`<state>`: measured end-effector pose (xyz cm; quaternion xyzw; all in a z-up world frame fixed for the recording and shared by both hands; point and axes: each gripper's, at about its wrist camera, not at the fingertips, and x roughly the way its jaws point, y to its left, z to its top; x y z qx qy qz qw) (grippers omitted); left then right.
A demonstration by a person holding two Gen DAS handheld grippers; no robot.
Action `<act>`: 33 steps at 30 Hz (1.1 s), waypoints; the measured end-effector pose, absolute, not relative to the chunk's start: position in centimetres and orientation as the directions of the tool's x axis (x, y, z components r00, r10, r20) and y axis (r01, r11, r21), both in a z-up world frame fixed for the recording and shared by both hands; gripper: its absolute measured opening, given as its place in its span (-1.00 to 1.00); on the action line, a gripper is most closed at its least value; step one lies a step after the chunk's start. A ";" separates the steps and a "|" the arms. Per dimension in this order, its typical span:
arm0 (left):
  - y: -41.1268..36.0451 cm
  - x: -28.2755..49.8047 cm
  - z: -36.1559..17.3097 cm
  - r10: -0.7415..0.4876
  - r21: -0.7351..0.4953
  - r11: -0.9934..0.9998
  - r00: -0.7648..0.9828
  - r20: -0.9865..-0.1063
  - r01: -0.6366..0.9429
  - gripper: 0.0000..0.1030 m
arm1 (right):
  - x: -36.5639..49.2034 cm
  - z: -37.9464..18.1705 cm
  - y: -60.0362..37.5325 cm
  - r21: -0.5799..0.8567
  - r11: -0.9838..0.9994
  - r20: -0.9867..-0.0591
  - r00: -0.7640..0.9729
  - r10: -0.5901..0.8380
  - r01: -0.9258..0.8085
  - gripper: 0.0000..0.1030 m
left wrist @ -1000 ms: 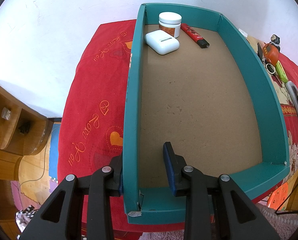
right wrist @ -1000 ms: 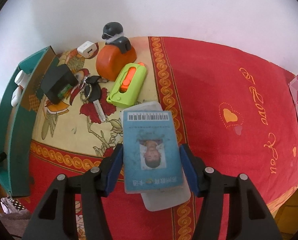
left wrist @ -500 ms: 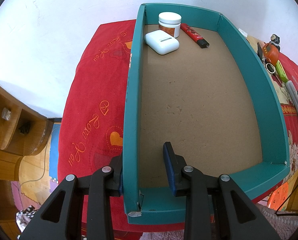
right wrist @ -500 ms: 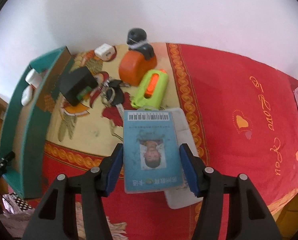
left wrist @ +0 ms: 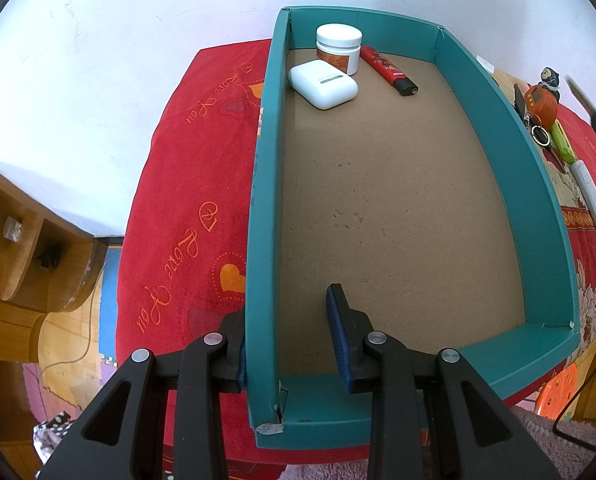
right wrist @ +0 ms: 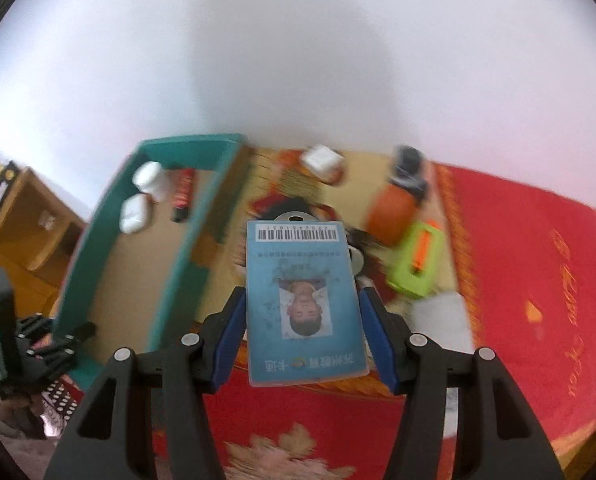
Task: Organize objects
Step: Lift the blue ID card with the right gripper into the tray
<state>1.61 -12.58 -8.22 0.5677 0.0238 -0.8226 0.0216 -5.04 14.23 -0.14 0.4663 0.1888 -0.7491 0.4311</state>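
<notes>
Left wrist: red cloth [left wrist: 186,216], white wall [left wrist: 118,40] | left jaws straddle teal box [left wrist: 264,240] wall, gaping | right jaws clamp ID card [right wrist: 304,300]

bright even light | left view sharp | right view motion-blurred | fisheye-bent edges

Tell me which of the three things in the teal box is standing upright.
The white jar with the orange label, in the far corner of the teal box. The white earbud case and the red marker both lie flat.

Each gripper [left wrist: 290,336] [right wrist: 304,336] has black angular fingers, silver round screws and blue pads [right wrist: 228,336].
</notes>
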 end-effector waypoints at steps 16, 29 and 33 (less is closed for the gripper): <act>-12.9 1.7 -8.1 -0.010 -0.012 -0.998 -0.356 -0.934 0.058 -0.39 | 3.8 -1.4 1.3 0.149 -0.301 -0.877 -0.014 -0.480 0.942 0.09; -13.2 1.6 -8.1 -0.010 -0.010 -0.998 -0.357 -0.934 0.056 -0.39 | 7.7 -6.1 -3.4 0.220 -0.197 -0.919 0.135 -0.371 0.955 0.09; -13.4 1.5 -8.1 -0.010 -0.011 -0.998 -0.357 -0.934 0.056 -0.39 | 8.6 -6.9 -4.3 0.208 -0.189 -0.929 0.133 -0.347 0.960 0.09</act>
